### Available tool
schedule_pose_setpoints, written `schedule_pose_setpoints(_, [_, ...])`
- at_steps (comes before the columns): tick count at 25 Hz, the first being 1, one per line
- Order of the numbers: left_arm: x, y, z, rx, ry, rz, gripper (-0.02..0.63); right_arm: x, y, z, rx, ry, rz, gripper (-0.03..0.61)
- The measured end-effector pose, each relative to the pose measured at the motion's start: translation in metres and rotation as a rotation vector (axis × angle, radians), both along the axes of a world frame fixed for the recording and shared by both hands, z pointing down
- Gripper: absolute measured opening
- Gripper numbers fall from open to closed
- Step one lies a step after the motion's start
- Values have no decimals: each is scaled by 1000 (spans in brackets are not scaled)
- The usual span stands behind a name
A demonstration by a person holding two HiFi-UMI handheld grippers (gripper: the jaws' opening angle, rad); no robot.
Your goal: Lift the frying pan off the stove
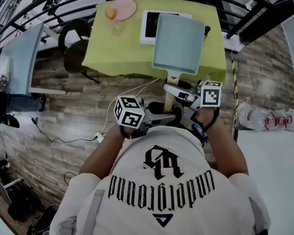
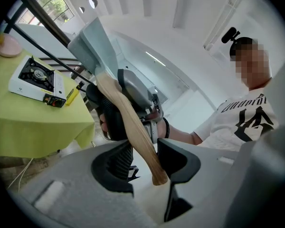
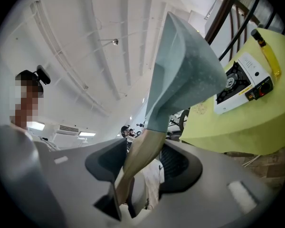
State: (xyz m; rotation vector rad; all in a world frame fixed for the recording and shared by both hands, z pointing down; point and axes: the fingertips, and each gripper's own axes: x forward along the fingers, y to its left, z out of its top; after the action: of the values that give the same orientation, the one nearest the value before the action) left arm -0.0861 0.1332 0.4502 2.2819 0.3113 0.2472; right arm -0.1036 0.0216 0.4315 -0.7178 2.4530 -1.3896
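A square grey frying pan with a wooden handle hangs in the air in front of the table, clear of the white portable stove. My left gripper is shut on the handle's lower end, and my right gripper is shut on it just above. In the left gripper view the handle slants between the jaws, with the stove far left on the tablecloth. The right gripper view has the pan rising from the jaws and the stove at right.
The table has a lime-green cloth. A pink plate with an orange fruit sits at its far left corner. A dark chair stands left of the table. A white cable and plug lie on the wooden floor. A white tabletop is at right.
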Motion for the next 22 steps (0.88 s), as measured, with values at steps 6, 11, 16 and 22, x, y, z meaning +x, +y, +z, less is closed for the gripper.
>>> schedule_pose_setpoints(6, [-60, 16, 1, 15, 6, 45, 173, -57, 15, -1, 16, 7, 34, 218])
schedule_pose_setpoints(11, [-80, 22, 0, 20, 7, 68, 172, -75, 21, -3, 21, 3, 47, 216])
schedule_pose_setpoints(16, [-110, 31, 2, 19, 14, 88, 172, -106, 29, 0, 21, 11, 59, 216])
schedule_pose_setpoints(22, [-114, 35, -2, 36, 24, 89, 173, -111, 33, -6, 36, 16, 58, 216])
